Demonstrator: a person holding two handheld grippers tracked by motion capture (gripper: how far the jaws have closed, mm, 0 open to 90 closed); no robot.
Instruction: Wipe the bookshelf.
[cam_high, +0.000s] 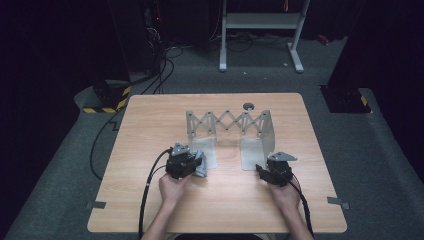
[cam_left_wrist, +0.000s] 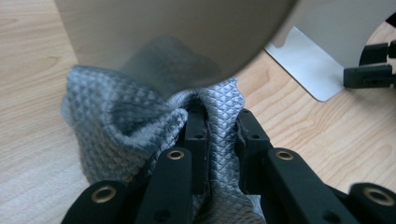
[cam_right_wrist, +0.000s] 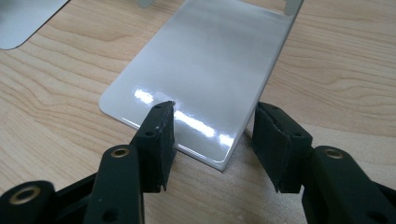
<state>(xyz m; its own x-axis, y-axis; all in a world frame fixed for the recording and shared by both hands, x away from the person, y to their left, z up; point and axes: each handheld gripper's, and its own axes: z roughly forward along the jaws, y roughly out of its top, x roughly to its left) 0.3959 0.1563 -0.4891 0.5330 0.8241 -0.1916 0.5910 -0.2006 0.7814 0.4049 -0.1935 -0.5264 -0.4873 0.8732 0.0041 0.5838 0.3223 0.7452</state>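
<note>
A grey metal rack (cam_high: 228, 122) with a scissor lattice stands mid-table, a flat foot plate lying in front of each end. My left gripper (cam_high: 196, 165) is by the left foot plate, shut on a grey quilted cloth (cam_high: 202, 166). In the left gripper view the cloth (cam_left_wrist: 116, 121) bunches up between the black jaws of that gripper (cam_left_wrist: 219, 126), under a blurred metal plate (cam_left_wrist: 177, 32). My right gripper (cam_high: 260, 169) is at the near end of the right foot plate (cam_high: 251, 152). It (cam_right_wrist: 212, 126) is open, its jaws straddling the near corner of the shiny plate (cam_right_wrist: 210, 60).
A small dark round knob (cam_high: 248, 106) sits on the wooden table (cam_high: 150, 130) behind the rack. Grey tape tabs (cam_high: 339, 202) mark the table's near corners. A white frame stand (cam_high: 260, 30) and cables lie on the floor beyond.
</note>
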